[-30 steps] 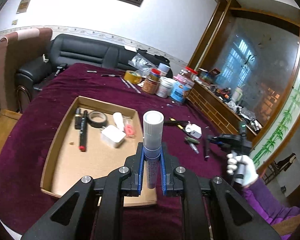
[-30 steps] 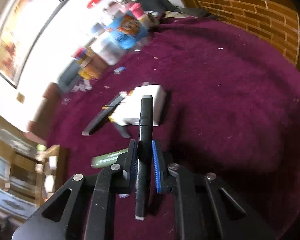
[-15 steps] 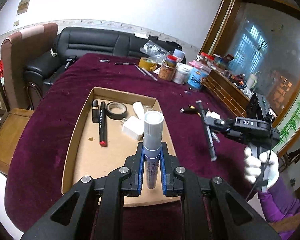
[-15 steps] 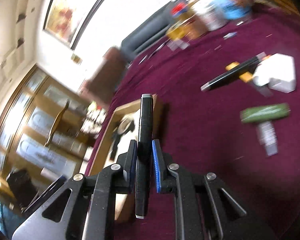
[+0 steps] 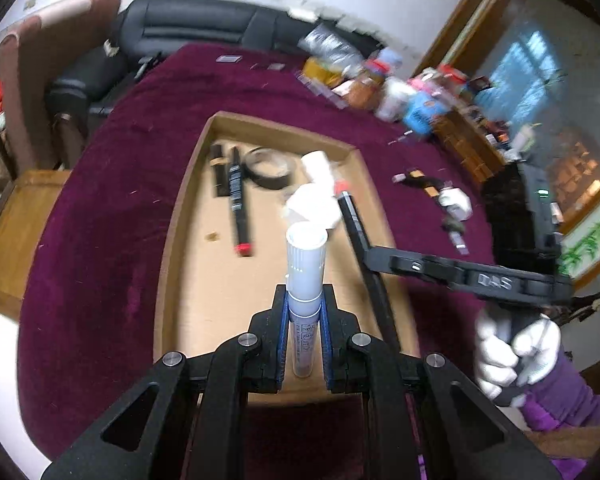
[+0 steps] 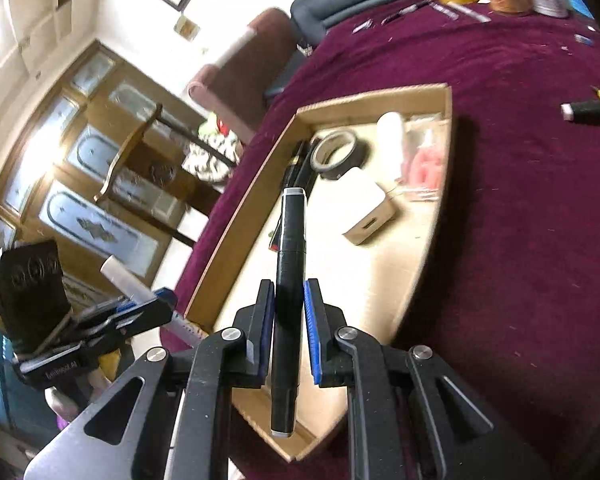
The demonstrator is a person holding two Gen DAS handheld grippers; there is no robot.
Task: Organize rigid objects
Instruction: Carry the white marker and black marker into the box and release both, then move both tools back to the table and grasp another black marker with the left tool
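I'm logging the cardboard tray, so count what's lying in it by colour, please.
Black: 3, tube, red-tipped marker, tape roll.
White: 2, cylinder, charger block.
Pink: 1, packet.
Total in tray: 6.

White marker (image 5: pixel 305 264) in left tongs (image 5: pixel 304 344) — over tray (image 5: pixel 180 216)

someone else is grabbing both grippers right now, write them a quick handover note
Left gripper: shut on the white marker, held over the near end of the cardboard tray.
Right gripper: shut on the black pen, over the tray's near right side.
Done: tape roll, red-tipped marker, white adapter and a white tube lie in the tray.
Left: put both held items in the tray, then fetch the items still on the purple cloth to the right, such as the white charger.
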